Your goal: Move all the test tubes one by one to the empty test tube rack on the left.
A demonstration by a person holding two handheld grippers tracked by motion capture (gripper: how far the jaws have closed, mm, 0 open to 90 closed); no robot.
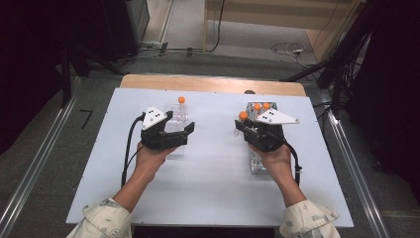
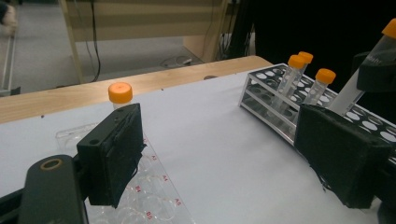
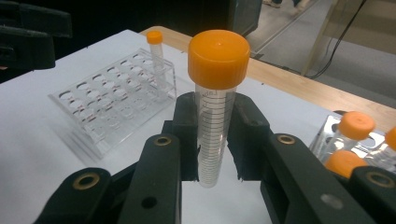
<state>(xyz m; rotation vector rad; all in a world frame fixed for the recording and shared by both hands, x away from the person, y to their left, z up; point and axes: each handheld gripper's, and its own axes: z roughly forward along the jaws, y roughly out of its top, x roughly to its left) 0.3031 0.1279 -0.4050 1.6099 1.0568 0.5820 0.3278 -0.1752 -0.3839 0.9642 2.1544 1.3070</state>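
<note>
We work at a white table (image 1: 208, 168) with two racks set well apart, so each hand has its own station. The clear rack (image 3: 112, 109) on our left already stands one orange-capped tube upright, apparently the receiving side. The metal rack (image 2: 280, 100) on our right keeps three more tubes. Our left gripper (image 1: 184, 130) rests by the clear rack, jaws spread wide and empty, probably to steady it. Our right gripper (image 3: 214, 140) clamps the tube (image 3: 215, 116) upright by its body, between the racks, cap clear for lowering into a hole.
</note>
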